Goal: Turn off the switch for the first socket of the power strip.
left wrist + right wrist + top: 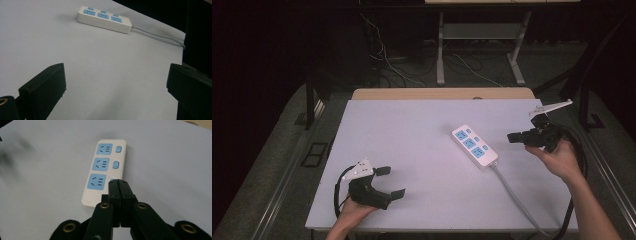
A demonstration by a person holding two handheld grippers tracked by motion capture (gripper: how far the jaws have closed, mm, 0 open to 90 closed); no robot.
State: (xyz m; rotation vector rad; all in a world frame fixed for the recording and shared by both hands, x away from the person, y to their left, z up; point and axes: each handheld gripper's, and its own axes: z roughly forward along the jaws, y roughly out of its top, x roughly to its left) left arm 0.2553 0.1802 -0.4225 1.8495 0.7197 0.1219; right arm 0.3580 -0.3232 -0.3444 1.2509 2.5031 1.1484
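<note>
Right gripper [117,182] jaws together above power strip [105,173]; switches visible.

In the right gripper view, the right tool [117,185] is covering the third switch of the power strip [105,173], at the strip's 5 o'clock corner, and part of its near end. The strip's grey cable [517,197] is running off the table [412,150] toward 5 o'clock in the high view, its far end lost in the dark. In the left gripper view, the left tool [115,82] is being cropped at 6 o'clock, both jaws cut by the picture's edge. At 9 o'clock in the right gripper view, a dark smear is blurring beyond telling.
</note>
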